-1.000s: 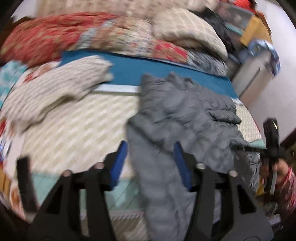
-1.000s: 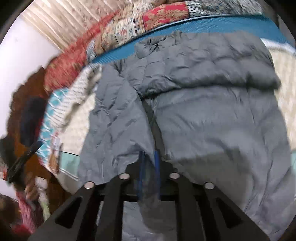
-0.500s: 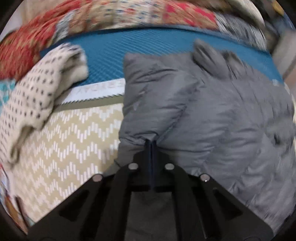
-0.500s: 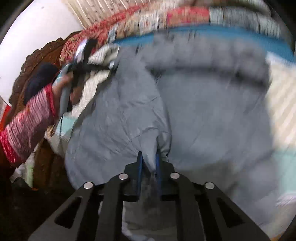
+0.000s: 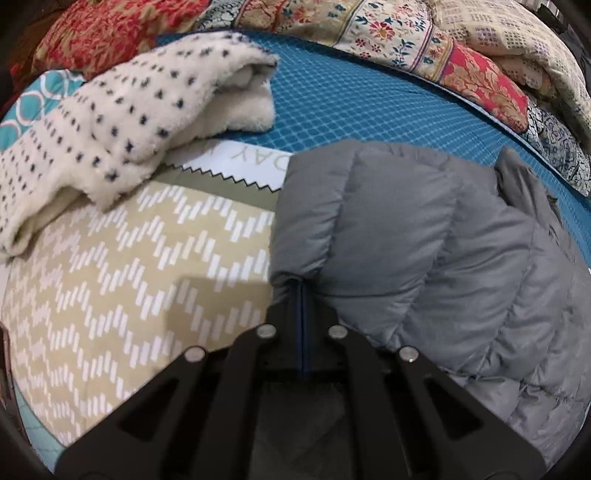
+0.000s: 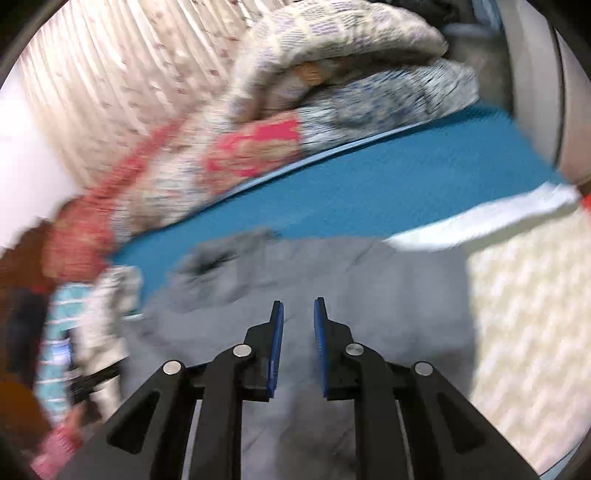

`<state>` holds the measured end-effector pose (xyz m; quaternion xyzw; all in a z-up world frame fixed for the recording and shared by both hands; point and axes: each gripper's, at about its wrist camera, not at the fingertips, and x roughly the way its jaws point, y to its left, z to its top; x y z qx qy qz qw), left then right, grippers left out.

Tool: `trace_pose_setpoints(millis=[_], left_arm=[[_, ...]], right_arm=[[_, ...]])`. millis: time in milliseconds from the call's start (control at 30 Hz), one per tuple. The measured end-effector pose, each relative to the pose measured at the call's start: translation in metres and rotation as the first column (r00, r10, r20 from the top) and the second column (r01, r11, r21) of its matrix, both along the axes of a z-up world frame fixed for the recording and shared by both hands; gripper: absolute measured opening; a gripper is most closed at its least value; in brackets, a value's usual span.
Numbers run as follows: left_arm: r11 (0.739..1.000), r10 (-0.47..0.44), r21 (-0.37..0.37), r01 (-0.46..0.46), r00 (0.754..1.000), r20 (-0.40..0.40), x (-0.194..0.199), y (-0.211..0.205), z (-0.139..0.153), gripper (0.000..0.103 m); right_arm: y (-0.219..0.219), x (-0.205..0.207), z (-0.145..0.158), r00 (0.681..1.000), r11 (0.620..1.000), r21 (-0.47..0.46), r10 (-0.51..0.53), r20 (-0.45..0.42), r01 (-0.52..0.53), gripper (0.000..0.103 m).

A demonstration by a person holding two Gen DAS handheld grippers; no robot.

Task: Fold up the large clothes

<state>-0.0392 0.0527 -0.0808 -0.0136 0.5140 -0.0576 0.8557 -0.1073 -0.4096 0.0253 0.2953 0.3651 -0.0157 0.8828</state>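
Grey quilted jacket (image 5: 424, 251) lies on the bed (image 5: 129, 288), on the chevron cover's far part and over onto the teal sheet (image 5: 351, 110) towards the far edge. The left gripper (image 5: 302, 295) has its fingers pressed together, pinching a fold at the jacket's left edge. The right gripper (image 6: 298, 314) hangs over the jacket (image 6: 388, 295) with its blue pads (image 6: 277, 350) spread and nothing between them; its jaws have just narrowed a little. A spotted fleece (image 5: 110, 122) lies at the bed's left edge, apart from the jacket. Quilts (image 5: 369, 33) are piled along the far edge.
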Motion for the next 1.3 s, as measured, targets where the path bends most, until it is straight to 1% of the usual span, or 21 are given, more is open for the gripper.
trace_pose_setpoints(millis=[33, 100, 200, 300, 367, 400, 433, 500, 600, 667, 733, 767, 800, 833, 867, 967, 1033, 1100, 1167, 1233, 1300], left_arm=[[1.000, -0.008, 0.000, 0.008, 1.000, 0.001, 0.001, -0.001, -0.001, 0.001], [1.000, -0.027, 0.006, 0.027, 1.000, 0.012, -0.001, 0.000, -0.003, 0.001], [0.999, -0.049, 0.024, 0.048, 0.998, 0.033, -0.006, -0.003, -0.005, 0.001], [0.999, -0.045, 0.018, 0.044, 0.998, 0.034, -0.008, -0.006, -0.007, 0.001], [0.999, -0.045, 0.011, 0.044, 0.999, 0.031, -0.008, -0.004, -0.005, 0.001], [0.999, -0.044, 0.004, 0.044, 0.999, 0.029, -0.009, -0.002, -0.004, 0.001], [0.999, -0.042, -0.004, 0.042, 0.999, 0.029, -0.009, 0.000, -0.002, 0.001], [0.999, -0.030, -0.039, 0.032, 0.998, 0.051, -0.015, 0.009, 0.007, 0.001], [0.997, -0.016, -0.068, 0.023, 0.995, 0.100, -0.021, 0.013, 0.018, 0.001], [0.999, -0.004, -0.053, 0.009, 0.996, 0.087, -0.016, 0.005, 0.015, 0.001], [1.000, 0.016, -0.013, -0.016, 0.998, 0.065, -0.008, -0.005, 0.006, 0.001], [1.000, 0.019, 0.014, -0.020, 0.998, 0.058, -0.003, -0.011, 0.000, 0.001], [0.998, 0.016, 0.053, -0.018, 0.999, 0.050, 0.002, -0.017, -0.009, 0.002], [0.995, 0.009, 0.097, -0.015, 0.998, 0.062, 0.004, -0.023, -0.015, 0.002], [0.991, -0.002, 0.135, -0.010, 0.996, 0.090, 0.003, -0.028, -0.017, 0.002], [0.959, -0.050, 0.282, 0.011, 0.990, 0.130, -0.001, -0.047, -0.021, 0.002], [0.946, -0.077, 0.323, 0.035, 0.990, 0.117, -0.001, -0.052, -0.017, 0.002], [0.954, -0.091, 0.294, 0.062, 0.992, 0.088, -0.001, -0.047, -0.006, 0.002], [0.973, -0.104, 0.215, 0.077, 0.988, 0.117, -0.017, -0.029, 0.018, 0.002], [0.979, -0.122, 0.181, 0.092, 0.979, 0.161, -0.040, -0.008, 0.038, 0.002], [0.981, -0.146, 0.150, 0.122, 0.976, 0.159, -0.065, 0.016, 0.050, 0.006]], right_arm=[[0.000, -0.019, -0.004, 1.000, 0.999, 0.045, 0.007, 0.015, -0.008, 0.096], [0.000, -0.065, -0.018, 0.999, 0.989, 0.145, -0.030, 0.035, 0.025, 0.079], [0.012, -0.106, -0.036, 0.995, 0.980, 0.175, -0.098, 0.001, 0.096, 0.062], [0.017, -0.114, -0.065, 0.995, 0.959, 0.269, -0.075, -0.067, 0.091, 0.062], [0.026, -0.100, -0.082, 0.994, 0.939, 0.341, -0.006, -0.112, 0.044, 0.065], [0.030, -0.092, -0.082, 0.993, 0.939, 0.345, 0.025, -0.115, 0.016, 0.093], [0.028, -0.084, -0.076, 0.994, 0.943, 0.333, 0.032, -0.103, 0.004, 0.103], [0.023, -0.076, -0.052, 0.999, 0.964, 0.267, 0.011, -0.038, 0.000, 0.110], [0.006, -0.052, -0.012, 0.999, 0.993, 0.119, -0.015, 0.042, 0.010, 0.110], [-0.004, -0.027, -0.009, 0.999, 0.998, 0.060, -0.018, 0.043, 0.016, 0.110], [-0.017, 0.008, -0.032, 0.998, 0.998, 0.042, -0.043, -0.046, 0.045, 0.110], [-0.023, 0.023, -0.053, 0.990, 0.997, 0.038, -0.063, -0.125, 0.068, 0.110], [-0.028, 0.039, -0.086, 0.972, 0.994, 0.067, -0.066, -0.226, 0.083, 0.106], [-0.032, 0.044, -0.108, 0.965, 0.988, 0.127, -0.055, -0.255, 0.090, 0.104], [-0.034, 0.044, -0.124, 0.969, 0.975, 0.196, -0.060, -0.240, 0.109, 0.104], [-0.036, 0.037, -0.134, 0.975, 0.954, 0.253, -0.115, -0.190, 0.162, 0.104], [-0.033, 0.031, -0.128, 0.975, 0.960, 0.231, -0.115, -0.191, 0.158, 0.104], [-0.031, 0.011, -0.116, 0.975, 0.965, 0.209, -0.117, -0.190, 0.157, 0.101], [-0.032, -0.012, -0.099, 0.980, 0.968, 0.204, -0.115, -0.164, 0.148, 0.099], [-0.030, -0.036, -0.077, 0.986, 0.970, 0.199, -0.114, -0.124, 0.137, 0.092], [-0.026, -0.078, -0.066, 0.991, 0.974, 0.196, -0.092, -0.093, 0.109, 0.082]])
